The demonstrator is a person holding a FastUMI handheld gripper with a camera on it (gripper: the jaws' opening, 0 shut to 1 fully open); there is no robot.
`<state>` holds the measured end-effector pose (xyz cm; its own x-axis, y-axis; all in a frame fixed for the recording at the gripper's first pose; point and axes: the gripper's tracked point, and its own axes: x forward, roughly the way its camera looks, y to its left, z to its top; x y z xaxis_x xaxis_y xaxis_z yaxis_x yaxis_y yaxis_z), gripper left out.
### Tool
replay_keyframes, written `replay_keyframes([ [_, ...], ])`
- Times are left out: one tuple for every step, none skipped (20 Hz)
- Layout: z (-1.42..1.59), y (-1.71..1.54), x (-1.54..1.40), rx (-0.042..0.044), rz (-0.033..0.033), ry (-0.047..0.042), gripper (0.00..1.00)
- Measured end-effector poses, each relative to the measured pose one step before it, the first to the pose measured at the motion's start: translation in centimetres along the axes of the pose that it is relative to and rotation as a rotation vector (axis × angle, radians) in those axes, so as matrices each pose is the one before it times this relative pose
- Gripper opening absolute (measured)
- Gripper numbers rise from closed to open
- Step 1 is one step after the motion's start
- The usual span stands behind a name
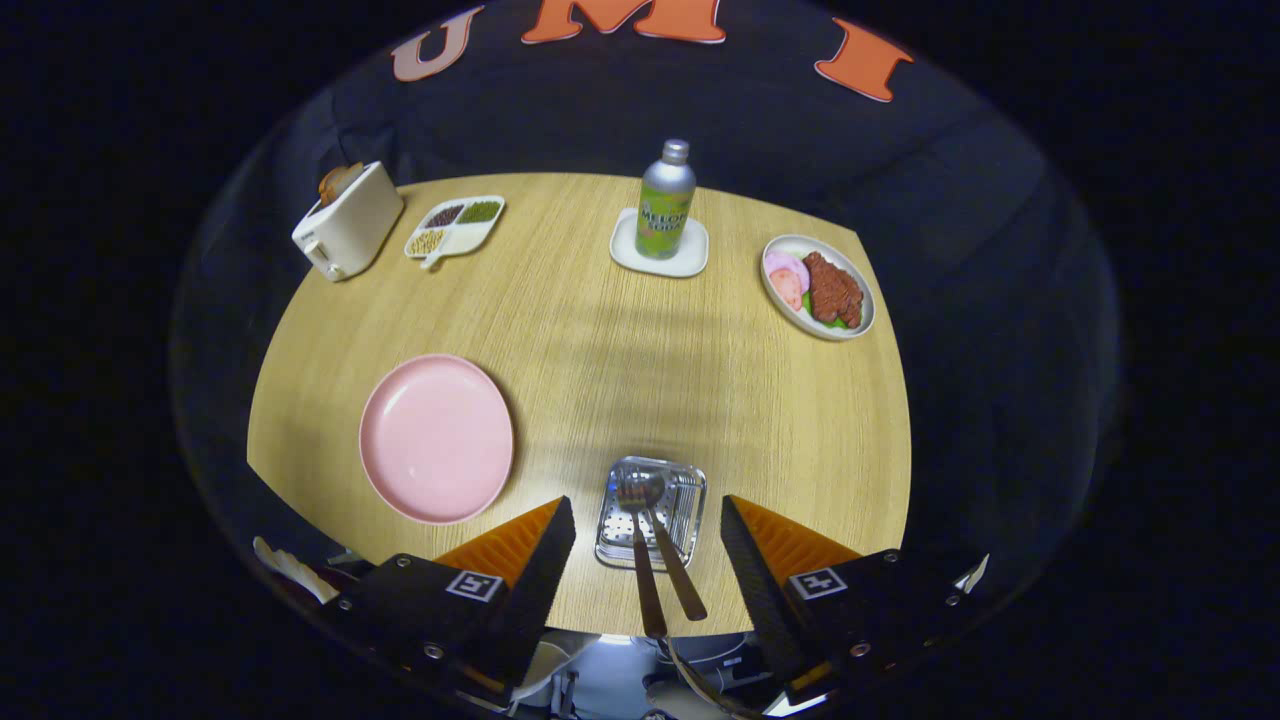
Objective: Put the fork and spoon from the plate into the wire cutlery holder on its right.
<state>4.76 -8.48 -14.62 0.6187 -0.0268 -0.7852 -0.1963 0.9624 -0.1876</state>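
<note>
Between the tool's point(648, 545) spread, empty fingers we see the shiny wire cutlery holder point(651, 510) on the bench point(600, 340), the fork point(642, 560) and spoon point(668, 550) standing inside, brown handles leaning out toward us. Left of it lies the bare pink plate point(436, 437).

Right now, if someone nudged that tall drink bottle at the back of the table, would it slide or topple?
The bottle is tall and narrow on a small white coaster, so a push near its cap would probably tip it. Its metal-looking skin looks smooth, likely slippery. It might roll once down. The tongs are open, far from it, either side of the wire holder.
</note>
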Motion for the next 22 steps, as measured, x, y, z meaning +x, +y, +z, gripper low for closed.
replay_keyframes([
  [1.416,0.027,-0.485,0.01474,-0.00939,-0.05652,0.94],
  [1.295,-0.033,-0.586,0.00713,-0.01007,-0.05267,0.99],
  [1.438,0.217,-0.487,0.00624,0.00045,-0.05495,0.99],
  [1.626,0.315,-0.553,0.01242,0.00581,-0.06089,0.99],
  [1.478,0.488,-0.318,0.01470,0.00431,-0.06037,0.99],
  [1.437,0.396,-0.319,0.01388,0.00285,-0.05606,0.99],
  [1.249,0.202,-0.344,0.01603,-0.00769,-0.05318,0.99],
  [0.949,-0.057,-0.216,0.00564,-0.00683,-0.04087,0.99],
  [0.900,-0.027,-0.161,-0.00170,-0.01436,-0.04072,0.99],
  [0.871,-0.004,0.036,-0.00807,-0.01000,-0.03656,0.99],
  [0.795,0.253,-0.192,-0.00415,0.00251,-0.03876,0.99],
  [0.907,0.367,-0.475,0.00427,-0.00162,-0.03690,0.99],
  [0.660,0.287,-0.369,0.00562,-0.00353,-0.03431,0.99],
  [0.692,0.128,0.021,0.00727,-0.00632,-0.04230,0.99],
  [0.648,0.059,-0.265,0.00505,-0.00805,-0.03523,0.99],
  [0.448,0.005,-0.211,0.00426,-0.00869,-0.02686,0.99],
  [0.430,0.017,-0.316,0.00120,-0.00478,-0.02579,0.99],
  [0.431,-0.028,-0.207,-0.00054,-0.00446,-0.02235,0.99],
  [0.223,0.102,-0.240,-0.00166,0.00221,-0.01477,0.99],
  [0.071,0.167,-0.189,-0.00068,0.00430,-0.00858,0.99],
  [-0.024,0.078,-0.189,-0.00079,0.00078,-0.00623,0.99],
  [0.059,-0.026,-0.114,-0.00016,0.00116,-0.00494,0.99],
])
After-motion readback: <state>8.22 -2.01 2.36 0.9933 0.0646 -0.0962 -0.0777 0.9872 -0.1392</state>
